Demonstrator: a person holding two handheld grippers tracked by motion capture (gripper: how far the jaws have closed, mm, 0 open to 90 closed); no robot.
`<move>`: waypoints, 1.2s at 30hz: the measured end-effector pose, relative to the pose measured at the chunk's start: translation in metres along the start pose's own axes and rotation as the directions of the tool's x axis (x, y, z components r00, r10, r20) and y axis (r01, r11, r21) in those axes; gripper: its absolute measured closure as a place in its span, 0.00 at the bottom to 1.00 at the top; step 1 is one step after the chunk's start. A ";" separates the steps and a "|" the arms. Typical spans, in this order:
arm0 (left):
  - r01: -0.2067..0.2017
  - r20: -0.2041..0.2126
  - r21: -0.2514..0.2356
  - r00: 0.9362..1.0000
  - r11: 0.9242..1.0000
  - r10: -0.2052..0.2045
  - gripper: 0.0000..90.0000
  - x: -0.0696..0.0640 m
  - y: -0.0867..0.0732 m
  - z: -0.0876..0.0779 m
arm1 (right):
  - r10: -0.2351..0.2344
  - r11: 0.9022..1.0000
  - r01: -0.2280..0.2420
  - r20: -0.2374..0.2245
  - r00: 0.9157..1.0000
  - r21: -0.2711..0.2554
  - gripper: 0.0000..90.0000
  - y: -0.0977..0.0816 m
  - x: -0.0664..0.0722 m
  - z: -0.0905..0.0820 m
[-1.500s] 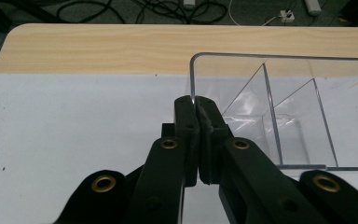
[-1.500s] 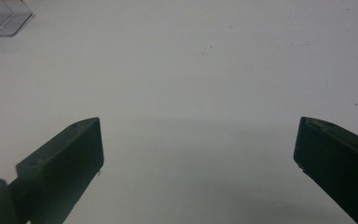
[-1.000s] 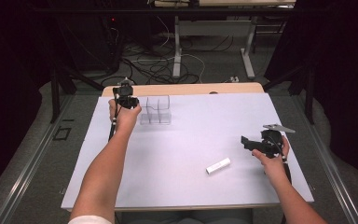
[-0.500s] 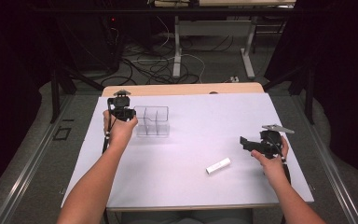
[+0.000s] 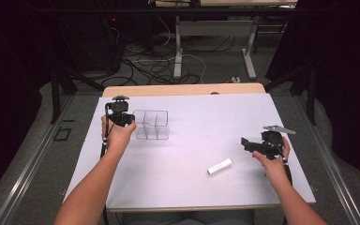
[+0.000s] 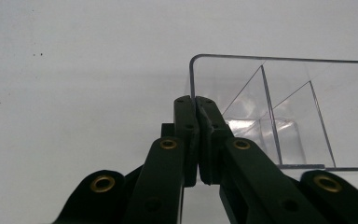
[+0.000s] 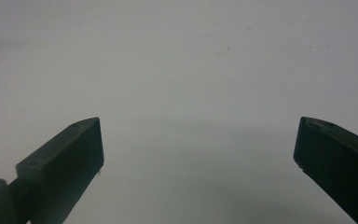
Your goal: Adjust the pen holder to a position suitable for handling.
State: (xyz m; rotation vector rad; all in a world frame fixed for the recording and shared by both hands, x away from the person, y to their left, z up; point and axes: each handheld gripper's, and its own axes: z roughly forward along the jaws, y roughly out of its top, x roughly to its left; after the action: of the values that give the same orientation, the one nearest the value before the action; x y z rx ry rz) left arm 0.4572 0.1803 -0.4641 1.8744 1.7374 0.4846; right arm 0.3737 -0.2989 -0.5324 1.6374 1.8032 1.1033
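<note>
Left gripper (image 6: pixel 196 105) pinches the clear organizer's (image 6: pixel 279 112) wall; right gripper (image 7: pixel 198 140) gapes

Table (image 5: pixel 192 187) middle open; clear organizer (image 5: pixel 153 125) blocks far left, white tube (image 5: pixel 219 166) lies near right.

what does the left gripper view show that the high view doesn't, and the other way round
The left gripper view shows the left gripper with its black fingers pinched shut on the wall of the clear plastic divided organizer box, one finger on each side of the wall. The high view shows the small white cylindrical tube lying on the table, and the right gripper held beyond it. Both share the organizer box and the white tabletop.
</note>
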 end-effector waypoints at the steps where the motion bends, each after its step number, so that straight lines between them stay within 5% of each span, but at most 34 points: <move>1: -0.006 -0.002 -0.012 1.000 1.000 0.006 0.99 0.000 -0.001 0.001 | 0.000 1.000 0.000 0.000 1.000 0.000 0.01 0.000 0.000 0.000; 15: 0.047 0.051 -0.030 0.998 0.998 -0.045 0.93 0.008 -0.003 0.000 | -0.006 1.000 0.006 -0.012 1.000 -0.008 0.01 0.001 0.000 -0.001; 22: 0.035 0.070 -0.077 0.997 0.996 -0.030 0.84 0.014 -0.005 -0.004 | -0.002 1.000 0.002 -0.029 1.000 0.001 0.01 0.000 0.001 0.001; 31: 0.018 0.101 -0.147 0.995 0.989 -0.003 0.74 0.017 -0.009 -0.009 | 0.001 1.000 -0.002 -0.023 1.000 -0.003 0.01 0.000 0.002 -0.001; 36: 0.005 0.120 -0.217 0.992 0.976 0.022 0.62 0.019 -0.011 -0.015 | -0.003 1.000 0.003 -0.018 1.000 -0.009 0.01 0.001 0.002 -0.002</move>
State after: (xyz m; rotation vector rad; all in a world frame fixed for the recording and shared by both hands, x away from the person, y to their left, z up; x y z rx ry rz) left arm 0.4419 0.2012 -0.4606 1.7204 1.5323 0.5289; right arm 0.3723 -0.2979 -0.5301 1.6244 1.8083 1.1269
